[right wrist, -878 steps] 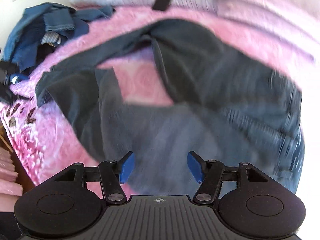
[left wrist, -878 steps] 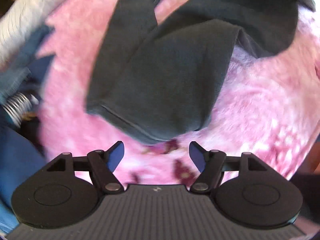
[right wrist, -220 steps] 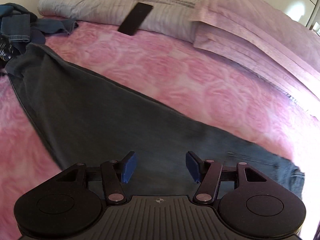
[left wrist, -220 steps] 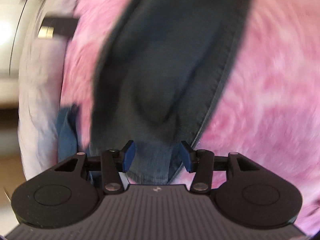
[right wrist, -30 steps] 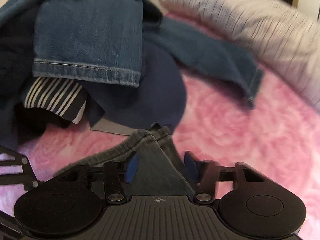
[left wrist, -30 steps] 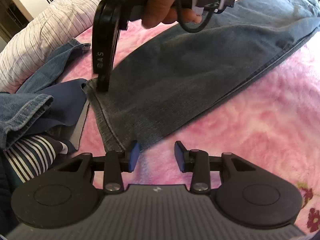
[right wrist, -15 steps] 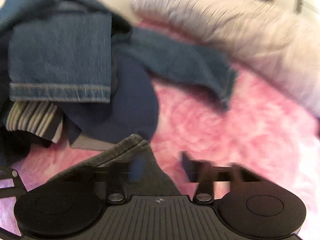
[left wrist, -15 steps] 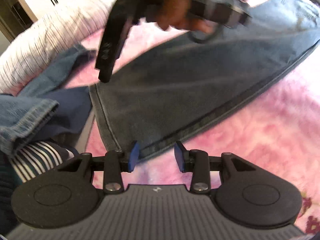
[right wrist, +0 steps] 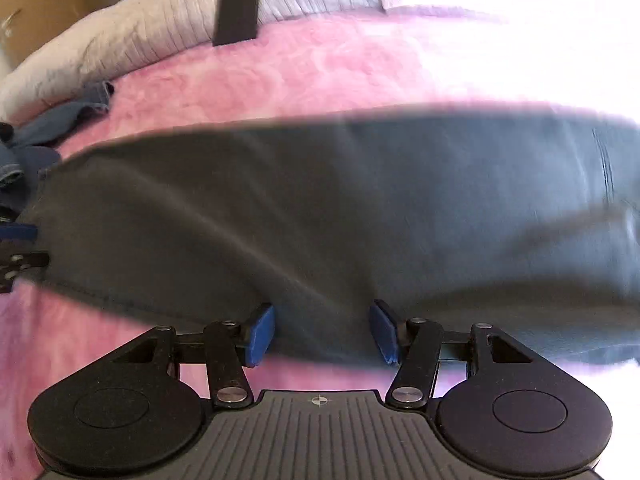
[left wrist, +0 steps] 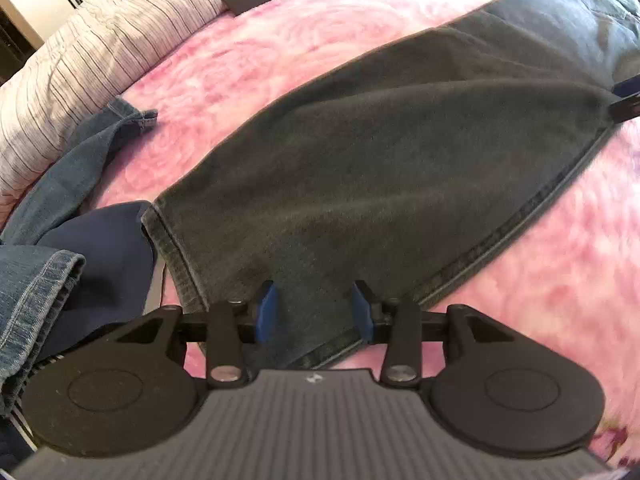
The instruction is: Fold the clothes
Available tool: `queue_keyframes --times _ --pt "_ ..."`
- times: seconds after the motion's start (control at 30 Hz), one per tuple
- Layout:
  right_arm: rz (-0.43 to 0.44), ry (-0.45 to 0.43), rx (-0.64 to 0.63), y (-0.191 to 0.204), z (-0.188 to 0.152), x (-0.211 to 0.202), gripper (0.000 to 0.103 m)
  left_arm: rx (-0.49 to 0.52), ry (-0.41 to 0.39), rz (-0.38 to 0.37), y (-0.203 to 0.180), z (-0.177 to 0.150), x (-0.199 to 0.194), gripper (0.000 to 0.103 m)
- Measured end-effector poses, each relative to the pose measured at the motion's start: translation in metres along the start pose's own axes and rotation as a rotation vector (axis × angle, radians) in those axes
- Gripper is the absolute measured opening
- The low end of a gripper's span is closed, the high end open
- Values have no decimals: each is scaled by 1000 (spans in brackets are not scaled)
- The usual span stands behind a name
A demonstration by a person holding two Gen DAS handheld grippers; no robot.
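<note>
Dark grey jeans [left wrist: 380, 168] lie stretched flat on the pink bedspread [left wrist: 560, 280], legs stacked, hem at the left. My left gripper [left wrist: 314, 312] is open, its blue pads [left wrist: 266, 312] over the hem-end corner of the leg. In the right wrist view the same jeans [right wrist: 340, 208] run across the frame. My right gripper [right wrist: 322, 330] is open over the near long edge of the jeans. Its tip shows at the far right of the left wrist view [left wrist: 626, 100]. Neither holds cloth.
A heap of blue denim and navy clothes [left wrist: 60, 232] lies left of the hem, also in the right wrist view [right wrist: 24, 148]. A striped pillow [left wrist: 100, 48] and a flat black object [right wrist: 236, 10] lie at the head of the bed.
The right gripper has left the far hem corner and swung away to the long edge of the jeans. The left gripper has moved forward over the hem corner.
</note>
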State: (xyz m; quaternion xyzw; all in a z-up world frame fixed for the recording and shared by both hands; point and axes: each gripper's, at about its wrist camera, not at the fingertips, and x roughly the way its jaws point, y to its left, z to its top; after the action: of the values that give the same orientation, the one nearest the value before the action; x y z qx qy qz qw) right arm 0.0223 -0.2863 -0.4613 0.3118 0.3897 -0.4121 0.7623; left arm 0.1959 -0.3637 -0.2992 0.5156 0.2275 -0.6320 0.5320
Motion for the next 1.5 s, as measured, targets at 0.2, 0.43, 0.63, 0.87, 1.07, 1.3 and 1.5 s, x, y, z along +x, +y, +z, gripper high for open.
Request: queue_keyframes --times 0.2,0.43,0.63,0.87,1.07,1.3,1.5 --pt "-80 -126 27 -43 -4 -56 56 79 -20 61 -14 8 -25 36" --pt "-286 -89 348 -169 -27 -65 56 232 106 32 -48 15 -2 38" --pt "-301 -120 422 -195 -37 -104 57 290 45 35 -73 23 -33 38" --pt "-156 -60 319 -147 -48 -104 57 342 68 -5 -96 25 -10 43" --pt "-20 -54 96 -73 -38 -92 57 209 141 -58 -71 11 -9 42" --pt "207 -116 -387 91 -2 -55 57 86 33 77 -50 -31 -99 38" --pt "296 -193 -842 239 -7 10 57 -44 -55 204 -37 -82 -147 41"
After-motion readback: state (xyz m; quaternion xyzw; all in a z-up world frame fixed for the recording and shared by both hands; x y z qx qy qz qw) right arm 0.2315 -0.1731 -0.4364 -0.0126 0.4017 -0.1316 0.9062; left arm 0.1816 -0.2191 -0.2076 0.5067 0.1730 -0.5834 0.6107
